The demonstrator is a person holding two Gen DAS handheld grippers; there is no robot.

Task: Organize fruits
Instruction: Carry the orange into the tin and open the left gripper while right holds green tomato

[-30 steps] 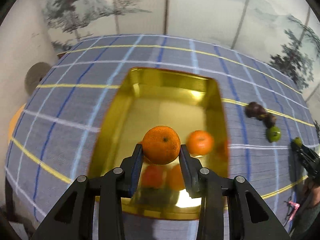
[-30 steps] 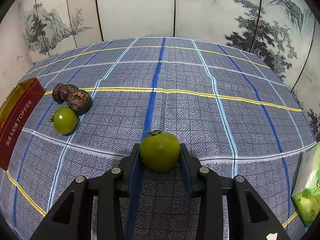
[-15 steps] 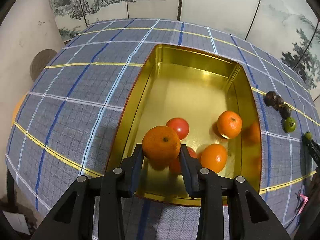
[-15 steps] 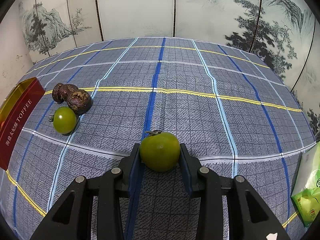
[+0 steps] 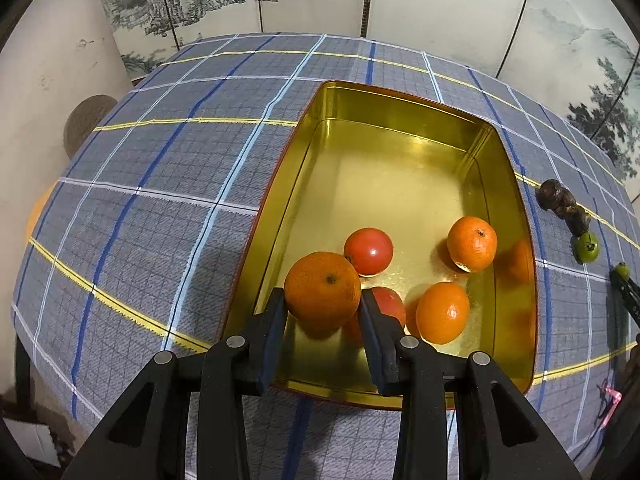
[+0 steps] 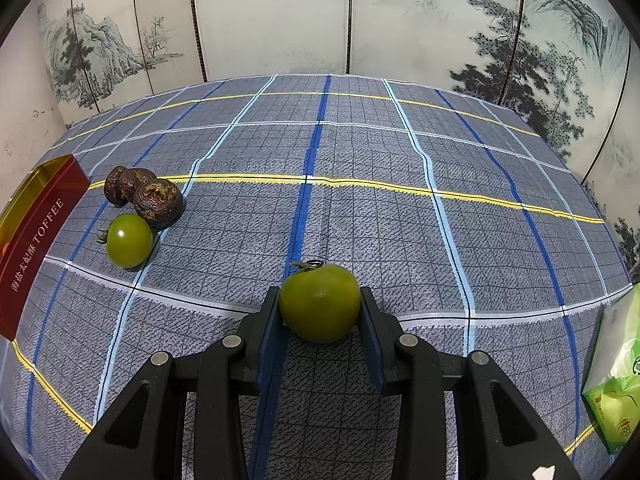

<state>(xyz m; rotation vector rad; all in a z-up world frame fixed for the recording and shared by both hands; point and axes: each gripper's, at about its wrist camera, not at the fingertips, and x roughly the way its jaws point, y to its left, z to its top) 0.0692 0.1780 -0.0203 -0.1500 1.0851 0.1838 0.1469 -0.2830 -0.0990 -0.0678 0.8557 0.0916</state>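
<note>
My left gripper (image 5: 323,308) is shut on an orange (image 5: 322,289) and holds it above the near left part of the gold tin (image 5: 400,108). In the tin lie two oranges (image 5: 472,243) (image 5: 442,312) and two red tomatoes (image 5: 369,251); one is partly hidden behind my right finger. My right gripper (image 6: 319,312) is shut on a green tomato (image 6: 319,302) just above the cloth. A second green tomato (image 6: 129,240) and two dark brown wrinkled fruits (image 6: 158,198) lie left of it, near the tin's red side (image 6: 36,236).
A blue checked cloth (image 6: 360,160) covers the table. A green packet (image 6: 616,380) lies at the right edge. Painted screen panels stand behind the table. The brown fruits (image 5: 564,206) and green tomato (image 5: 587,246) show right of the tin in the left wrist view.
My left gripper with the orange has risen and pulled back toward the tin's near left; more of the tin's contents show. The right gripper and its green tomato have not moved.
</note>
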